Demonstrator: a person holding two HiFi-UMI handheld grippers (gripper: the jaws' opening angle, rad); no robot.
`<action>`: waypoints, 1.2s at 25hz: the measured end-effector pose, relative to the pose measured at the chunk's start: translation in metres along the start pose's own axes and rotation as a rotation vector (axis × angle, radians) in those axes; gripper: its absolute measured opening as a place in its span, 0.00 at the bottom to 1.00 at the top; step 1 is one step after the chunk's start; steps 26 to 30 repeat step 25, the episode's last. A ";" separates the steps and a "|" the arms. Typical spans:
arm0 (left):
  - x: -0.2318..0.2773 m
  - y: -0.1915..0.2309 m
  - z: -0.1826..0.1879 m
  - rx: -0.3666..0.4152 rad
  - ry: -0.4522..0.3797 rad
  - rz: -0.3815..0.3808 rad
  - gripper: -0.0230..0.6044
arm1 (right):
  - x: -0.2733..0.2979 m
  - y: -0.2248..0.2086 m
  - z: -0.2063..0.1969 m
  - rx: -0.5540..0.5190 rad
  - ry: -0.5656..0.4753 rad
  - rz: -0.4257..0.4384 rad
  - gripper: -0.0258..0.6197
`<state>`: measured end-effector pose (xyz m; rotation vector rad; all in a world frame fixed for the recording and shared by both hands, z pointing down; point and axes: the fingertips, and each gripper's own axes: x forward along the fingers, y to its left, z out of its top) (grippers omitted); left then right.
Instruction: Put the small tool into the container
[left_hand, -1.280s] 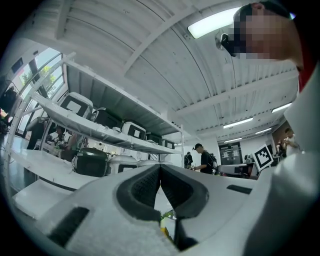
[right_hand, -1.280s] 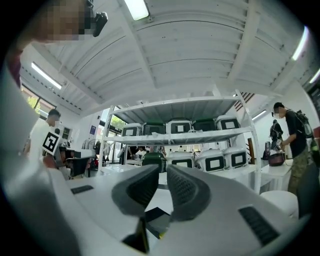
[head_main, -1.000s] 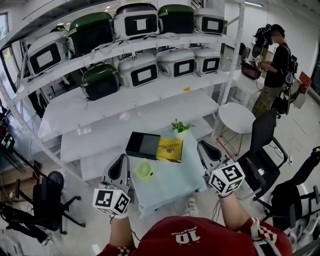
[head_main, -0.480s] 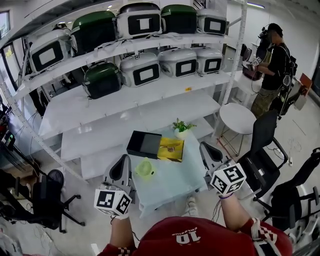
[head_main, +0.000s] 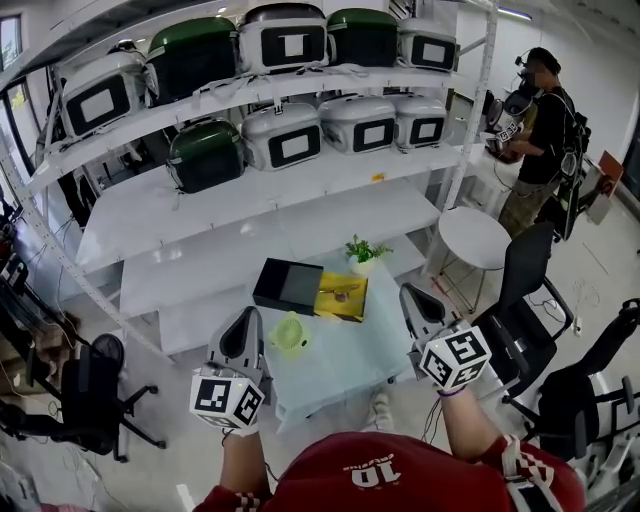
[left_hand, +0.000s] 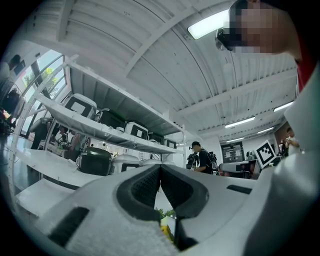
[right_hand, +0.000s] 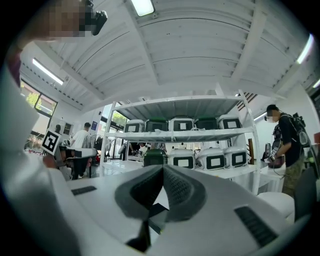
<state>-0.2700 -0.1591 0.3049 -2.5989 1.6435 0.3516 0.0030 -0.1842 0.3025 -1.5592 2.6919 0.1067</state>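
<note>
A small glass table (head_main: 340, 370) stands below me. On it lie a black box (head_main: 287, 287), a yellow tray (head_main: 341, 297) with a small dark tool (head_main: 340, 297) in it, and a light green cup-like container (head_main: 289, 336). My left gripper (head_main: 243, 328) hovers at the table's left edge, beside the green container, jaws shut and empty. My right gripper (head_main: 412, 299) is held at the table's right edge, also shut with nothing in it. In both gripper views the jaw tips (left_hand: 160, 169) (right_hand: 163, 170) meet and point up and away toward the shelves.
A small potted plant (head_main: 361, 254) sits at the table's far edge. White shelving (head_main: 270, 210) with several grey and green cases fills the back. A round white table (head_main: 475, 236) and black chairs (head_main: 520, 300) stand to the right. A person (head_main: 540, 130) stands far right.
Both grippers stay nearly still beside the table. The head view has shifted slightly. The person at the far right has moved a little.
</note>
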 end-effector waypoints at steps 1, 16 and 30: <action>-0.002 0.000 0.001 0.001 -0.002 0.003 0.03 | 0.000 0.001 0.000 -0.002 0.000 0.001 0.04; -0.029 0.012 0.008 -0.024 -0.009 0.045 0.03 | 0.014 0.026 0.002 0.005 0.007 0.043 0.04; -0.036 0.016 0.008 -0.037 -0.017 0.062 0.03 | 0.014 0.030 0.001 -0.021 0.022 0.039 0.03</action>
